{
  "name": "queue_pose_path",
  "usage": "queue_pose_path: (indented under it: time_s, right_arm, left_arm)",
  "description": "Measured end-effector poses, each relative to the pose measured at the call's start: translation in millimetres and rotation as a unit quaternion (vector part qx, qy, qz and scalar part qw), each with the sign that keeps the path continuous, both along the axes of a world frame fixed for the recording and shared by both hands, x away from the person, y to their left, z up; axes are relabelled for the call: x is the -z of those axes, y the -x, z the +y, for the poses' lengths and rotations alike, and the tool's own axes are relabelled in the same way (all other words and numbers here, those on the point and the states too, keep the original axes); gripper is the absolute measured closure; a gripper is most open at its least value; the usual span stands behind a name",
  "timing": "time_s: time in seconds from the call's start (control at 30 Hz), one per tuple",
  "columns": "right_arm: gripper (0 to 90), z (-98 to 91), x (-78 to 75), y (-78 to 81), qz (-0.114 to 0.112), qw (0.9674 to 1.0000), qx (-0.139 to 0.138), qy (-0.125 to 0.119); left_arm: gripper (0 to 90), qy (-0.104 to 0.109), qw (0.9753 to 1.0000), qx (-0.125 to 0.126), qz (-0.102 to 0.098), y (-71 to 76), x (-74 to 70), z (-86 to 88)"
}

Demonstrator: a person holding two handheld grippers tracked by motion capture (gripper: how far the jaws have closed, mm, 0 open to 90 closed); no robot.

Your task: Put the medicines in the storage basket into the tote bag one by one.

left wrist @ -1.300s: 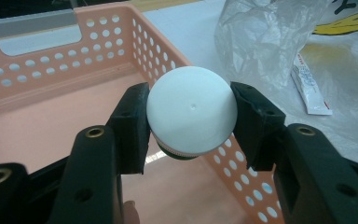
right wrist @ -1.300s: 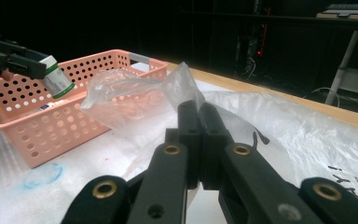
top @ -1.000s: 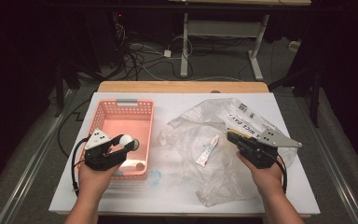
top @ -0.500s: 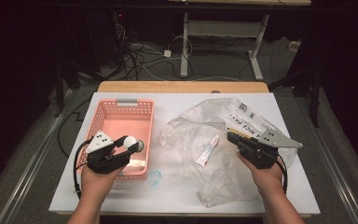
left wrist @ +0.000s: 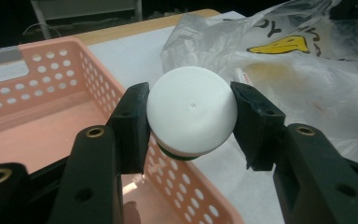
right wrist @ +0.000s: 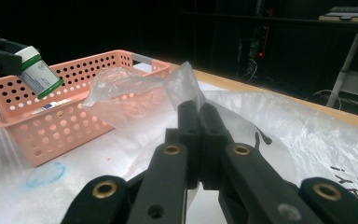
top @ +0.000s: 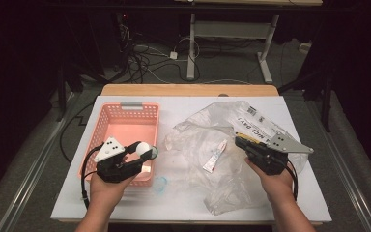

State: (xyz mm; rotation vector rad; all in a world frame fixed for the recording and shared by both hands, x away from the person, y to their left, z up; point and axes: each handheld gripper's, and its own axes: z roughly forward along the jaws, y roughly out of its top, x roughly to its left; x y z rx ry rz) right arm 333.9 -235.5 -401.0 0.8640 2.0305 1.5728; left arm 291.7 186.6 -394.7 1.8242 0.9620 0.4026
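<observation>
My left gripper [top: 145,151] is shut on a small bottle [top: 144,148] with a white cap and a green band. It holds the bottle just above the right rim of the pink basket [top: 125,126]. In the left gripper view the white cap [left wrist: 192,115] sits squarely between the two black pads, over the basket wall [left wrist: 37,91]. My right gripper [top: 240,143] is shut, its jaws pinching a fold of the clear plastic bag [top: 207,133], which it lifts a little. In the right gripper view the film [right wrist: 135,88] rises from the closed fingertips [right wrist: 191,114], with the bottle [right wrist: 39,71] at far left.
A white tube [top: 215,157] with red print lies inside the bag. A blue scribble [top: 160,184] marks the white table top [top: 183,108] near the basket's front corner. Desk legs and cables stand on the dark floor beyond the far edge.
My left gripper has moved a little to the right and upward with the bottle, toward the basket's right rim. The right gripper and the bag have stayed put.
</observation>
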Motion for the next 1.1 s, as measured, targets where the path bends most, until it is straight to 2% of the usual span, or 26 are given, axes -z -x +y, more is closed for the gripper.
queue_pose_path:
  time_s: [0.3, 0.7, 1.1]
  right_arm:
    - [90.0, 1.4, 0.4, 0.3, 0.001, 1.0, -0.002, -0.001]
    - [90.0, 1.6, 0.5, 0.5, 0.002, 1.0, -0.003, -0.001]
    - [90.0, 3.1, 0.0, 1.0, -0.003, 1.0, -0.007, 0.003]
  left_arm:
    - [49.0, 0.005, 0.9996, 0.028, -0.002, 4.2, 0.3, -17.9]
    - [49.0, 0.001, 0.9986, 0.054, 0.001, 7.7, 5.9, -38.5]
    - [48.9, -0.021, 0.9968, 0.077, 0.006, 8.3, 16.1, -63.6]
